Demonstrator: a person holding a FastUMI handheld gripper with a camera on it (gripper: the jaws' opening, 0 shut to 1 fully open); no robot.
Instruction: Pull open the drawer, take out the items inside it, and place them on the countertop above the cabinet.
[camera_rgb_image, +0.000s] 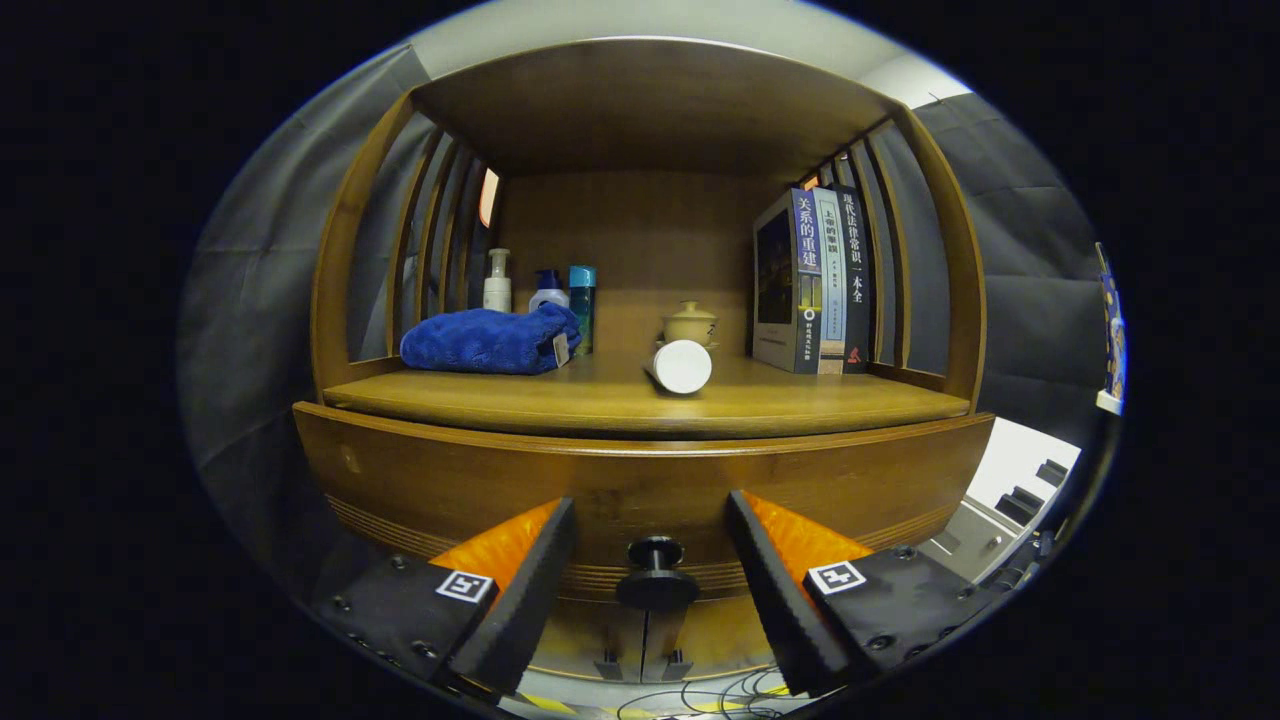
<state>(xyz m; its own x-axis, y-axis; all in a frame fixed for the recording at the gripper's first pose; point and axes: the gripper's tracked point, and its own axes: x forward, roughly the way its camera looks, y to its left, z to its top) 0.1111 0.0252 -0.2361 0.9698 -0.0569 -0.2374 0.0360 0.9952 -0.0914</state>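
The drawer (640, 480) is seen shut, its curved wooden front spanning the cabinet just below the surface (640, 405); its contents are hidden behind that front. The jaws of the gripper (650, 540) are spread wide, with the black drawer knob (656, 575) standing between them, touched by neither finger. Open room is left on each side of the knob. The lower parts of both fingers and the cabinet base are cut off.

On the surface, a white cylinder (681, 366) is seen lying on its side near the front edge, with a small lidded pot (690, 324) just behind it. A folded blue towel (490, 341) lies to the left, partly hiding three bottles (545, 288) near the back panel. Upright books (815, 285) are stood against the right slats. Bare wood is left between towel and cylinder, and along the front lip. Cables (700, 700) on the floor beneath are hard to make out.
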